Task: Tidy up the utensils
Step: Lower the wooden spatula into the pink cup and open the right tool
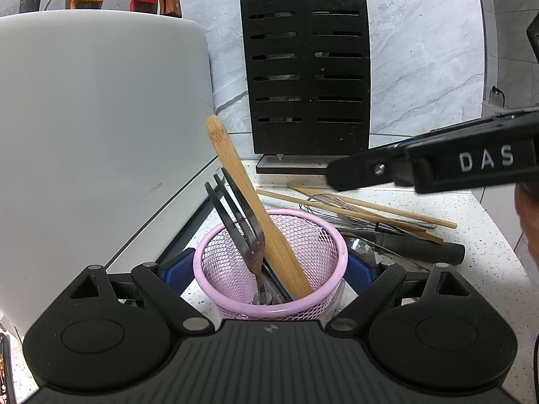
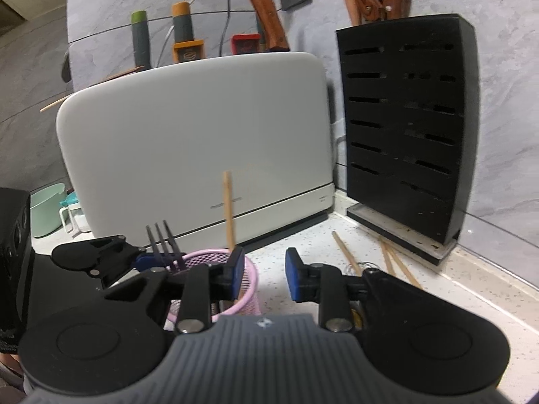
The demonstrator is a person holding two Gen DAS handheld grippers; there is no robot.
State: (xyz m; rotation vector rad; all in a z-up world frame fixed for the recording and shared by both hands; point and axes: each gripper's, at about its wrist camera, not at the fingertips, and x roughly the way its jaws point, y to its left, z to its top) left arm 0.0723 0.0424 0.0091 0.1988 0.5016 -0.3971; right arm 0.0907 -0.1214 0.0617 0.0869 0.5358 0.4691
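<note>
Left gripper [image 1: 269, 271]: pads clamped on pink mesh cup [image 1: 311, 235] holding fork [image 1: 237, 213] and bamboo spatula [image 1: 242, 195]. Right gripper [image 2: 262, 274]: jaws apart, empty, beside cup. Chopsticks [image 1: 357, 208], whisk [image 1: 333, 207]: loose on counter [image 1: 471, 269].

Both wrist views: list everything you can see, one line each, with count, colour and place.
cup: one, pink mesh, counter front, blue pads either side
fork: one, dark metal, standing in cup
spatula: one, bamboo, standing in cup
chopsticks: several, wood, lying right of cup
whisk: one, wire, under chopsticks
spoon: one, metal, by cup
appliance: one, white, behind cup
knife block: one, black, slotted, against wall
jug: one, teal lid, far left
left gripper: jaws around cup
right gripper: jaws apart, nothing between, right of cup
</note>
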